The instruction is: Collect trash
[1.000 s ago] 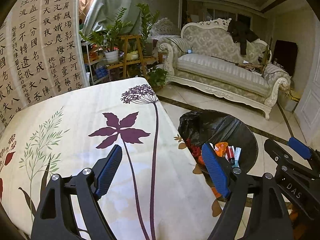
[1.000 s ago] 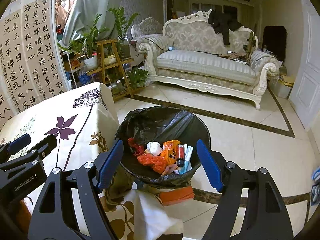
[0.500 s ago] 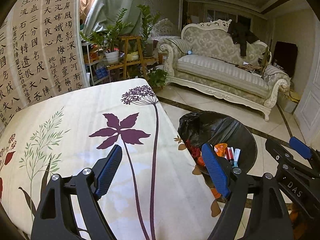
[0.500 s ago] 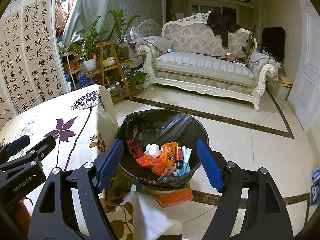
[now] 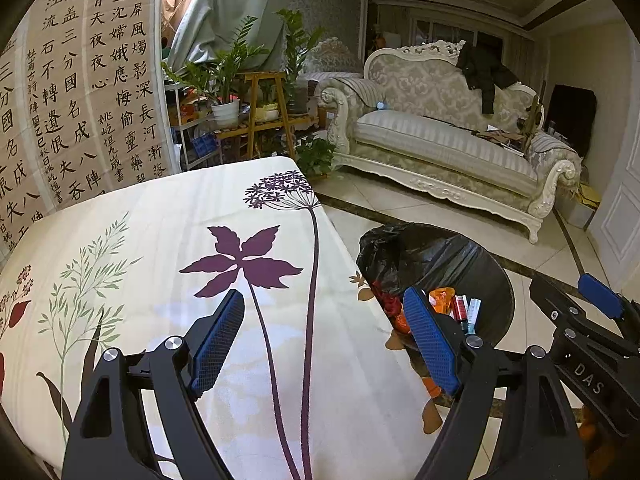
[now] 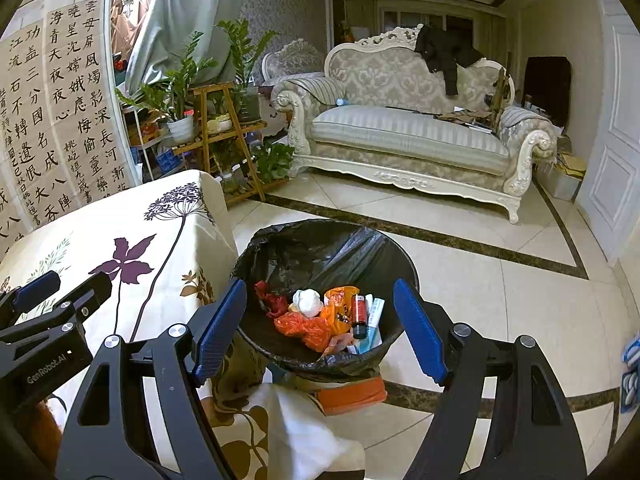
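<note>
Cream floor tiles (image 6: 460, 264) with dark border strips run from the ornate sofa (image 6: 404, 140) at the back toward me, and I take the trash bin (image 6: 400, 258) as my landmark: it stands on those tiles, lined with a black bag, right against the hanging edge of the flowered tablecloth (image 5: 168, 240) that covers the table to its left. Inside the bin I can see the trash: a white crumpled wad (image 6: 307, 302), orange plastic wrap (image 6: 308, 326), a red scrap (image 6: 270, 300), a small dark bottle with a red label (image 6: 359, 314) and a pale tube (image 6: 374, 316) lying beside that bottle. My right gripper (image 6: 320, 330) hangs above the near side of the bin with its 2 blue-padded fingers (image 6: 420, 336) spread wide and nothing between them, the trash showing in the gap. My left gripper (image 5: 328, 340) sits to the left of the bin, over the tablecloth, jaws equally wide apart and empty; its right pad overlaps the bin's rim in that view. Beyond the bin, against the calligraphy screen (image 5: 80, 92), potted plants (image 6: 180, 92) crowd a wooden stand (image 6: 224, 136). An orange object (image 6: 352, 394) shows under the near side of the bin; I cannot tell what it is
</note>
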Motion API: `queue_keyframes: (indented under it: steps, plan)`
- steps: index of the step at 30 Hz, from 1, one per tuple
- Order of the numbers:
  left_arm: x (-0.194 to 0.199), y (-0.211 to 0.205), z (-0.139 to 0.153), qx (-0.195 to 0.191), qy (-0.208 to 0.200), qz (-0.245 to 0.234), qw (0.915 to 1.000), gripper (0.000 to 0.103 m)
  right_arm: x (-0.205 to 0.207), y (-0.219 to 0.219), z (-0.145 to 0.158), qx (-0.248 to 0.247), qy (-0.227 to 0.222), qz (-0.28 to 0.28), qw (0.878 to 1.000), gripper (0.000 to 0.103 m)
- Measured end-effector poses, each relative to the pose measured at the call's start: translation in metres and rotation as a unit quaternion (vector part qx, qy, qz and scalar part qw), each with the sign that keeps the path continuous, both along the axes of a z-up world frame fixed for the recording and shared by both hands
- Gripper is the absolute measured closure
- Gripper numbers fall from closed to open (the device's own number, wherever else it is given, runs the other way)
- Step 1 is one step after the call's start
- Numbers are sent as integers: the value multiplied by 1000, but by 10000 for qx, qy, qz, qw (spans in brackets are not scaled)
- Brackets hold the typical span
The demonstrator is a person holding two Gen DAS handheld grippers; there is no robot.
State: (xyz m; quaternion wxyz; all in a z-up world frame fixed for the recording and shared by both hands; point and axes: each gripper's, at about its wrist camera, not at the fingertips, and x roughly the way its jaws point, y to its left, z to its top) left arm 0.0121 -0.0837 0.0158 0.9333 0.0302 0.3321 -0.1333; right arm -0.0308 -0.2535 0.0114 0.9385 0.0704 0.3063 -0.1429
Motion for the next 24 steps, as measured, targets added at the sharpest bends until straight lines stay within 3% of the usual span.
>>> queue_keyframes:
  steps: [24]
  plan:
    - [-4, -2, 1, -13, -51, -46, 10000, 24, 0, 1, -1, 3, -1, -4, 10000, 29]
